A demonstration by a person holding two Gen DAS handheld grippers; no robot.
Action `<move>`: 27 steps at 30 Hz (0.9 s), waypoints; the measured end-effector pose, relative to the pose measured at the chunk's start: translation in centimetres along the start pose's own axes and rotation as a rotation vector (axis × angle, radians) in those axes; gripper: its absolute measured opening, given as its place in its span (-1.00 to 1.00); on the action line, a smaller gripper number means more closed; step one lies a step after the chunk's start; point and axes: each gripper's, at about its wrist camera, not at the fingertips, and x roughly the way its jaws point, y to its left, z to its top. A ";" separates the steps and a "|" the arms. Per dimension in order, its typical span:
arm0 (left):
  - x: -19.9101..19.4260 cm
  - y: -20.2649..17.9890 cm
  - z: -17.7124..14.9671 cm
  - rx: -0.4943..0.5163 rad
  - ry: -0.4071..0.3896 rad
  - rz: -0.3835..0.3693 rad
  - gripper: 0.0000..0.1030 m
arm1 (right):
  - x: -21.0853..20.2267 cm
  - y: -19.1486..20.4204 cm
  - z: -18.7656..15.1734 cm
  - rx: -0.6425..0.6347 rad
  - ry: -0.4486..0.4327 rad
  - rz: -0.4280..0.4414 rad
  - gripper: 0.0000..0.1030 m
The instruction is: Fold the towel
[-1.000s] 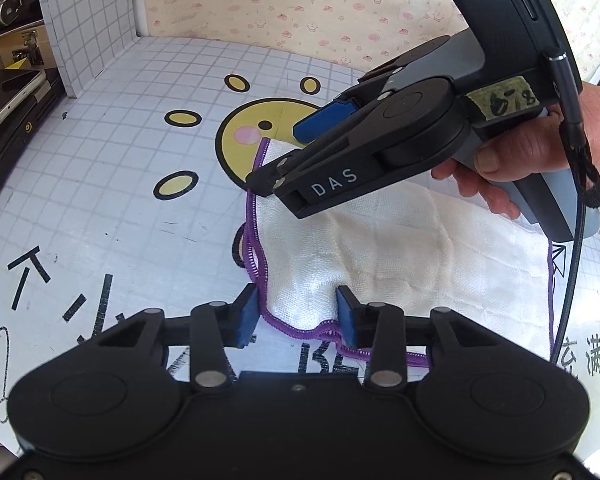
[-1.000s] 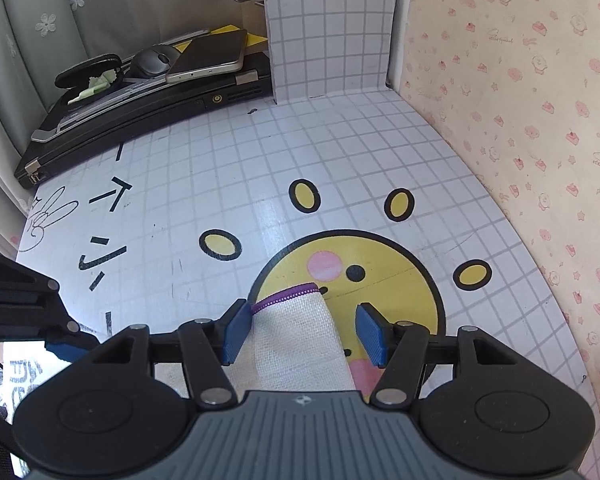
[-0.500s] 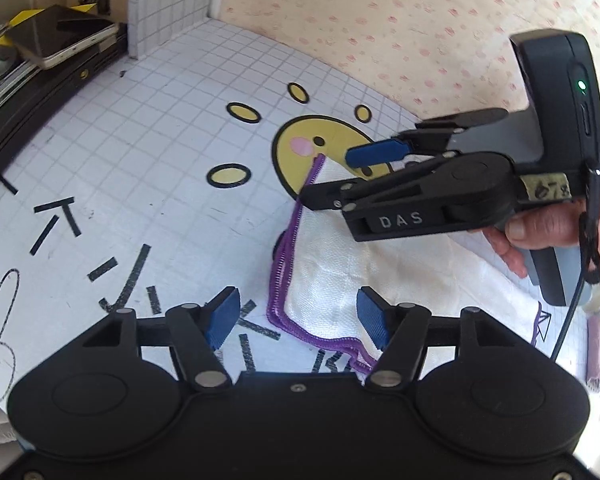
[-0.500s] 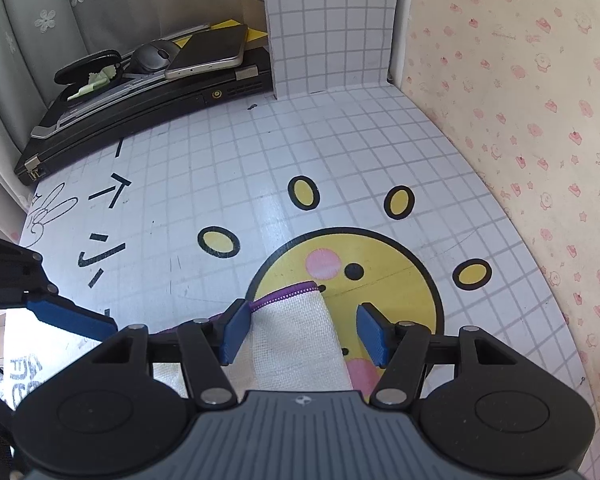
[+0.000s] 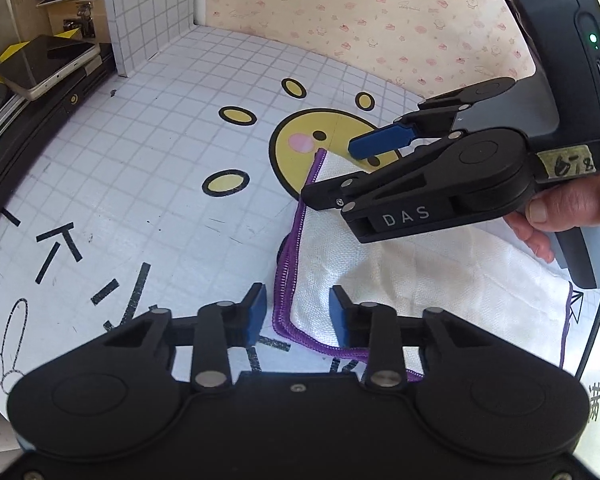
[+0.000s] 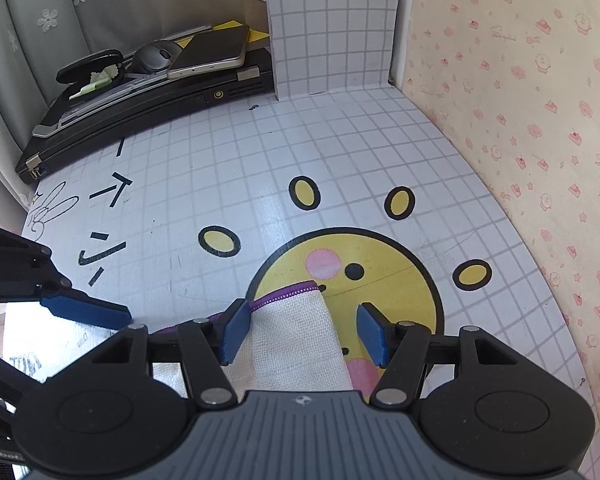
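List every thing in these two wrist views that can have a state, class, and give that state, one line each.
towel: lying folded on the table, purple hem at its left edge and near corner.
left gripper: jaws closing, towel's near corner between them, pads not yet pressing.
right gripper: jaws apart, towel's far corner between them, unpinched.
phone: face up, screen dark, resting on the laptop.
laptop: lid closed.

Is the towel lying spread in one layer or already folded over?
Folded: the towel shows two stacked purple-stitched edges along its left side, doubled at the near corner.
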 end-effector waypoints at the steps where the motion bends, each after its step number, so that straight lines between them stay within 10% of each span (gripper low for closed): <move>1: 0.0 0.1 0.0 -0.003 0.001 -0.003 -0.57 | 0.0 0.0 0.0 -0.001 -0.001 0.000 0.14; 18: 0.1 0.1 0.2 -0.021 0.021 -0.011 -0.85 | -0.1 0.0 -0.1 0.001 0.000 0.001 0.11; 27: 0.0 0.2 0.6 -0.010 0.008 0.000 -0.90 | -0.2 0.2 0.3 -0.006 -0.010 0.014 -0.40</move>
